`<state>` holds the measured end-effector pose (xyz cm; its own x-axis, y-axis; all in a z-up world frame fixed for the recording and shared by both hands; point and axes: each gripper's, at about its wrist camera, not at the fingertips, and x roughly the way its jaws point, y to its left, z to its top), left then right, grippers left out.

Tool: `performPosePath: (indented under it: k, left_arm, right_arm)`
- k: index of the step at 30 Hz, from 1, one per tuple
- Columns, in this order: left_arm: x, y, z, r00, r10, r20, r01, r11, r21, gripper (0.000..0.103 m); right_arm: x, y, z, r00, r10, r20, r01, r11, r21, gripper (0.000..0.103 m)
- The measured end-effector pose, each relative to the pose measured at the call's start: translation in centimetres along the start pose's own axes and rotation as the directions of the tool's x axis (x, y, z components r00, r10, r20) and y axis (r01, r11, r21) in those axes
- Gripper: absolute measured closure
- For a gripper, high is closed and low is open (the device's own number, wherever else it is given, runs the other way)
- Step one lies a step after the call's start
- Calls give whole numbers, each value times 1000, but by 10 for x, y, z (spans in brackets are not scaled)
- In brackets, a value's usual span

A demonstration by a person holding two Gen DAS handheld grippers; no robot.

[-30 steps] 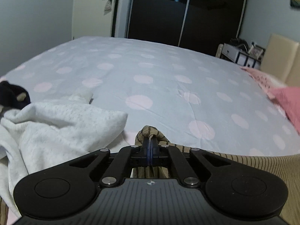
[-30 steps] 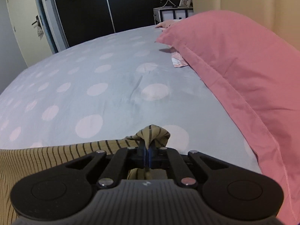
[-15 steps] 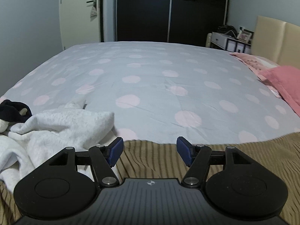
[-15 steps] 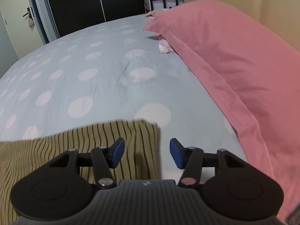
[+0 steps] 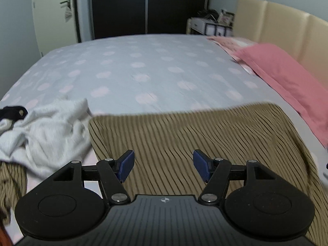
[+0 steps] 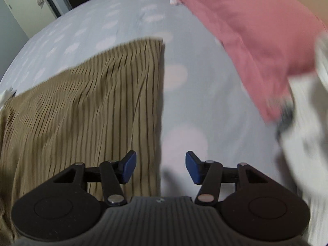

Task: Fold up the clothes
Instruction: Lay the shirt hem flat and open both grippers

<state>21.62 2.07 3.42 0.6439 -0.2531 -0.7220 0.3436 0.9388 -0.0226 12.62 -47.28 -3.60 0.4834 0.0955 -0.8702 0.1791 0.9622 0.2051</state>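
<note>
Bed [image 5: 143,65] w/ pale grey-blue sheet, pale pink polka dots, smooth cotton look; it fills both views. Left wrist view alone shows the far end of the room: dark wardrobe [image 5: 143,8], cream door [image 5: 55,10] w/ handle, padded cream headboard [image 5: 287,30], small white unit [image 5: 209,25] beside it. Right wrist view is tilted down and blurred, so mostly bed and pink pillow [image 6: 256,30], plus a smeared white shape at its right edge, can't tell what.

Striped garment [image 5: 194,139], olive-tan w/ thin dark stripes, soft knit, lies spread flat on the bed's near part, far edge straight. In right view its right edge [image 6: 92,102] runs straight up the sheet, well short of the pillow. Pillow [image 5: 283,75] is plain matte pink, along the bed's right side.

White garment [image 5: 47,131], fleecy and crumpled, sits on the bed left of the striped one, touching its left edge; only left view shows it clearly. Small black item [image 5: 12,112] lies at its far left.

Left gripper [image 5: 163,165]: blue pads wide apart, holding nothing, above the striped cloth. Right gripper [image 6: 161,167]: pads wide apart, empty, over the cloth's right edge.

No readable writing; small round emblem on left gripper body.
</note>
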Motion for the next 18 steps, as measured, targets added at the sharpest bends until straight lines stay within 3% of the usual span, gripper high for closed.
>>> performPosePath:
  k: [3, 10, 18]
  left_arm:
    - [-16, -24, -28, 999, -6, -36, 7, 1000, 26, 41]
    - [-37, -80, -98, 992, -51, -113, 47, 998, -40, 41]
    - [-41, -128, -146, 981, -125, -151, 123, 992, -20, 41]
  right_arm:
    - [-20, -2, -40, 999, 29, -20, -29, 1000, 9, 46]
    - [-35, -12, -121, 993, 68, -97, -60, 995, 82, 45]
    - [-30, -32, -177, 986, 79, -146, -53, 983, 177, 44]
